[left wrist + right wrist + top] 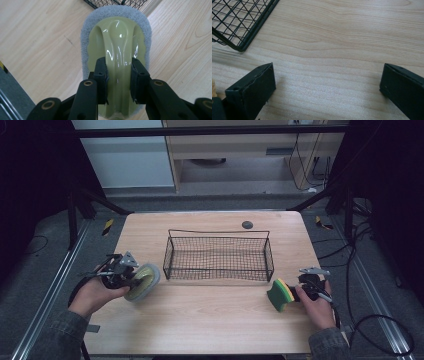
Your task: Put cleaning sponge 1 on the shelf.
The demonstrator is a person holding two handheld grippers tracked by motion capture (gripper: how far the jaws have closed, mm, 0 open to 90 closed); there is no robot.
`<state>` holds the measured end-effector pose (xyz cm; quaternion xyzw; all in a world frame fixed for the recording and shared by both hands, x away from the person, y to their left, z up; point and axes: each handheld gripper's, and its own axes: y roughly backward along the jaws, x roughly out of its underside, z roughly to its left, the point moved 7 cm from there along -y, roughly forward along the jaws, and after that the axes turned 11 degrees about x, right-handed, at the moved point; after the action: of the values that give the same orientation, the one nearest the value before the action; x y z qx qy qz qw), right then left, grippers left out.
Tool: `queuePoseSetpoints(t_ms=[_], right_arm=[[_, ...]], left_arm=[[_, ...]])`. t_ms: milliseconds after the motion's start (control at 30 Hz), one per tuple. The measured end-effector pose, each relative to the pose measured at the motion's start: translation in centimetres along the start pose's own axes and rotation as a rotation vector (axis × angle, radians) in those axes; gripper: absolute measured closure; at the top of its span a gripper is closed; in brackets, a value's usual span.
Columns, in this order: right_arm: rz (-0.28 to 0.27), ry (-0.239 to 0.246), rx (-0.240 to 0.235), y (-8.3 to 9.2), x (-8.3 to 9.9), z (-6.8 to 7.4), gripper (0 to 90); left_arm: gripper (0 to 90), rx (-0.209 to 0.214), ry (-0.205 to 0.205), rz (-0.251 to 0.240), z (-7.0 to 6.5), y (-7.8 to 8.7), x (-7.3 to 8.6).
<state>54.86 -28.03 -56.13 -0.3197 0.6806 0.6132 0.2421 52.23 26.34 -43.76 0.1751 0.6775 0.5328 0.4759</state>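
Observation:
An oval scrubber (117, 32), with a glossy pale green handle on a grey pad, hangs above the table's left side. My left gripper (119, 75) is shut on its handle ridge; in the high view the scrubber (144, 281) sticks out to the right of that gripper (134, 279). My right gripper (311, 284) rests low at the table's right side. Its jaws stand wide apart over bare wood, and the right gripper (329, 82) has nothing between them. A green and yellow sponge (279, 295) stands on edge just left of it; whether it touches the jaw I cannot tell.
A black wire basket (218, 232) with nothing in it stands at the table's middle, between the two hands; its corner (242, 22) lies near my right gripper. A small dark round disc (247, 224) sits behind it. The front half of the wooden table (210, 320) is bare.

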Motion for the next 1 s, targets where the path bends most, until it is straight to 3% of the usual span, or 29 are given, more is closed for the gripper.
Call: queuePoseSetpoints(t_ms=[200,500,800,833,1000], right_arm=[[0.001,-0.002,0.000,0.0,0.0,0.0,0.4],[0.000,0.000,0.000,0.0,0.0,0.0,0.4],[0.000,0.000,0.000,0.0,0.0,0.0,0.4],[0.000,0.000,0.000,0.0,0.0,0.0,0.4],[0.000,0.002,-0.001,0.0,0.0,0.0,0.4]], left_arm=[[70.2,-0.013,-0.055,-0.012,-0.3,0.7,-1.0],[70.3,-0.044,-0.103,0.003,-0.4,2.4,-2.6],[70.3,-0.082,-0.181,0.000,-0.1,4.2,-5.5],[70.3,-0.091,-0.207,0.014,0.1,4.4,-6.0],[70.2,-0.093,-0.229,0.015,0.3,4.5,-7.6]])
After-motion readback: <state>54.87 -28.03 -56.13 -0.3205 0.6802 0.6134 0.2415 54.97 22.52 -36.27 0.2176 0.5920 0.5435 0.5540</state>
